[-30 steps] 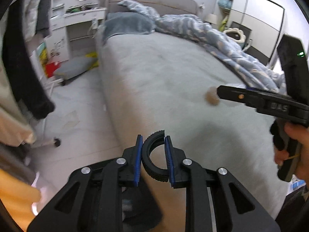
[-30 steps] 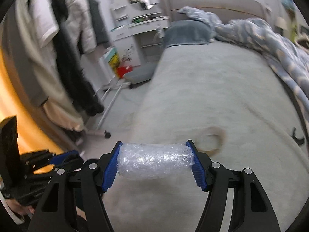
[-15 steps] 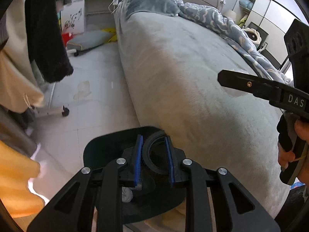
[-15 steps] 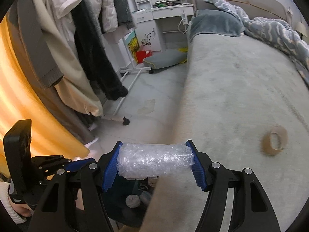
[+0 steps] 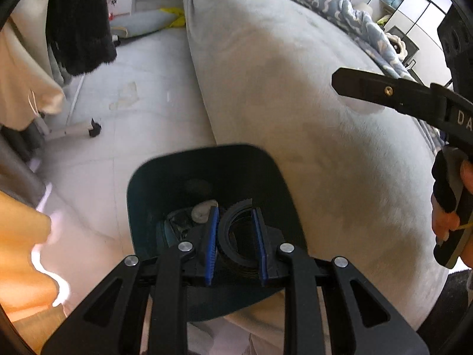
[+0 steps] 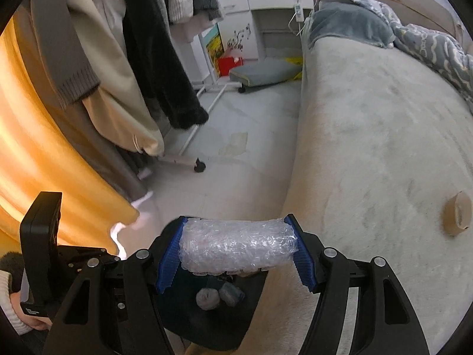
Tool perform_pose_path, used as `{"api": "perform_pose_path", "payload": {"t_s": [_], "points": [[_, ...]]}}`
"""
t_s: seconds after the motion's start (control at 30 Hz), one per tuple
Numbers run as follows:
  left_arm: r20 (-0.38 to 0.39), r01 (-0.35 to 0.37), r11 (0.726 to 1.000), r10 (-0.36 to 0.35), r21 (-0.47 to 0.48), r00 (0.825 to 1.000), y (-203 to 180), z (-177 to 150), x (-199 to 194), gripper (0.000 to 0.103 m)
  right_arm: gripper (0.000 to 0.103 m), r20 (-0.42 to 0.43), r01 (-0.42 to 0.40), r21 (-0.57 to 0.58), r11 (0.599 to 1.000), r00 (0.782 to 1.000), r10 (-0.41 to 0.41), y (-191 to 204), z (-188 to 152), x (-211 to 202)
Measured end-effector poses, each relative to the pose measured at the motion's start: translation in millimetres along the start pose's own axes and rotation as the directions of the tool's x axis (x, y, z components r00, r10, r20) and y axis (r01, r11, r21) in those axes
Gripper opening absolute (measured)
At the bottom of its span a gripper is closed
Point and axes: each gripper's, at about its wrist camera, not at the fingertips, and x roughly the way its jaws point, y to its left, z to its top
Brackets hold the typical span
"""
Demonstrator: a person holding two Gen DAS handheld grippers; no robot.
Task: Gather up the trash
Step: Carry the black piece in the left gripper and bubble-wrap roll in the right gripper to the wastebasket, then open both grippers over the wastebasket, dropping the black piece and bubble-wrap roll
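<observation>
Bedroom floor beside grey bed (image 6: 369, 124), clothes rack far left.
Left gripper (image 5: 235, 236) clamps black ribbed ring (image 5: 236, 230) over dark bin (image 5: 204, 162); right gripper (image 6: 236, 251), half-spread, grips crinkly bubble-wrap roll (image 6: 238, 247).

Left tongs (image 5: 235, 241) clamped, angled steeply down; right tongs (image 6: 236, 251) gripping, spread wide.

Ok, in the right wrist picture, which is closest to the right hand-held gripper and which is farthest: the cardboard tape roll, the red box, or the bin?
From the right hand-held gripper:
1. Bin, just below it.
2. Cardboard tape roll, right, on the bed.
3. Red box, far back by the white desk.
</observation>
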Motion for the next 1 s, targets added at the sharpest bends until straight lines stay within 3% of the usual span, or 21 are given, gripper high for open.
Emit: {"api": "perform_pose_path", "payload": {"t_s": [0.27, 0.3, 0.37, 0.4, 0.63, 0.77, 1.0], "points": [[-0.038, 0.004, 1.0, -0.004, -0.006, 0.999, 10, -5, 8, 0.029, 0.067, -0.043, -0.018, -0.015, 1.0, 0.999, 0.017, 11, -3, 22], [-0.047, 0.004, 1.0, -0.004, -0.002, 0.999, 10, -7, 9, 0.034, 0.067, -0.05, -0.022, -0.015, 1.0, 0.999, 0.021, 10, -4, 25], [-0.046, -0.014, 1.0, 0.015, 0.01, 0.999, 9, -9, 7, 0.07, 0.067, -0.069, -0.024, -0.021, 0.999, 0.997, 0.022, 14, -7, 32], [-0.035, -0.016, 1.0, 0.017, 0.012, 0.999, 9, -10, 4, 0.072, 0.067, -0.075, -0.025, -0.023, 0.999, 0.997, 0.023, 14, -8, 35], [0.054, -0.038, 0.999, 0.04, -0.035, 0.998, 26, -7, -21, 0.077, 0.067, -0.133, -0.031, -0.018, 0.999, 0.991, 0.029, 21, -20, 56], [0.144, -0.067, 0.995, 0.077, -0.07, 0.987, 37, -5, -42, 0.079, 0.067, -0.166, -0.049, -0.033, 0.998, 0.985, 0.043, 30, -27, 68], [0.201, -0.101, 0.99, 0.12, -0.102, 0.972, 48, -1, -54, 0.08, 0.067, -0.216, -0.064, -0.072, 0.995, 0.975, 0.047, 46, -38, 85]]}}
